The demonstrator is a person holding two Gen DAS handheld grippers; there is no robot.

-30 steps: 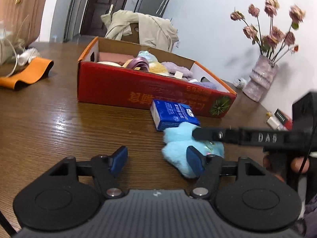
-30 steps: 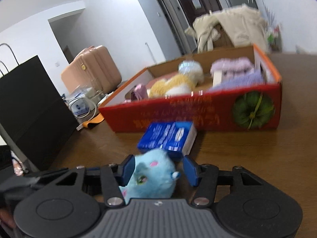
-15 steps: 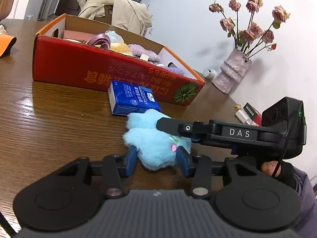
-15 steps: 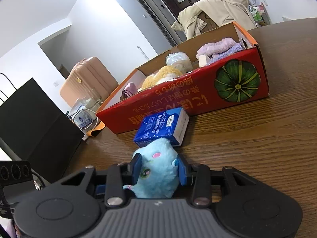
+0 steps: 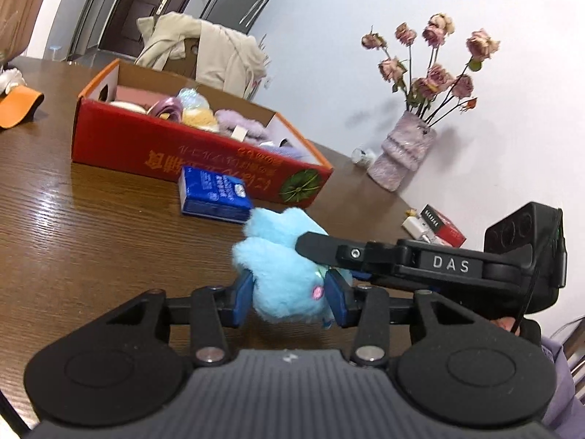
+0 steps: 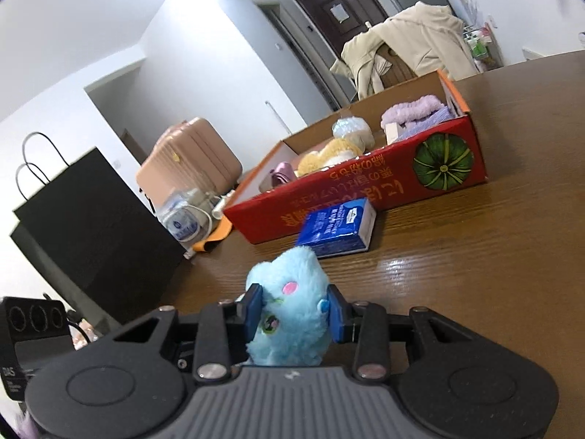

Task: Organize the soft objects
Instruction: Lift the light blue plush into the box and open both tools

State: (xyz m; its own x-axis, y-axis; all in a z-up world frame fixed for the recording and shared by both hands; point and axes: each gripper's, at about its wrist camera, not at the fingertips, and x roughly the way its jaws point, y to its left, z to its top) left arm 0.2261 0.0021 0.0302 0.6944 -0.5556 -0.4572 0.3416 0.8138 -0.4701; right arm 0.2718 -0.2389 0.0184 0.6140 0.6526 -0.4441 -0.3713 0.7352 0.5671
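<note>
A: Tongs first. What are they doing?

B: Both are gripping the same blue plush toy (image 5: 281, 285). The left gripper (image 5: 289, 298) is pinching it between its blue pads, and the right gripper (image 6: 292, 309) is clamping it from the other side, its long black finger lying across the top of the toy in the left view.

A: And the toy is touching the table?

B: Hard to tell; it is sitting between the pads just over the brown wooden table (image 5: 91, 241).

A: What is lying beyond the tongs?

B: Just ahead, a blue packet (image 6: 338, 228) is resting flat on the wood. Behind it the red cardboard box (image 6: 365, 197) is standing open, holding a yellow fluffy item (image 6: 329, 153), a lilac plush piece (image 6: 413, 109) and other soft things. Farther off to the right of the left tongs, a vase of dried roses (image 5: 402, 153) is standing by the wall
</note>
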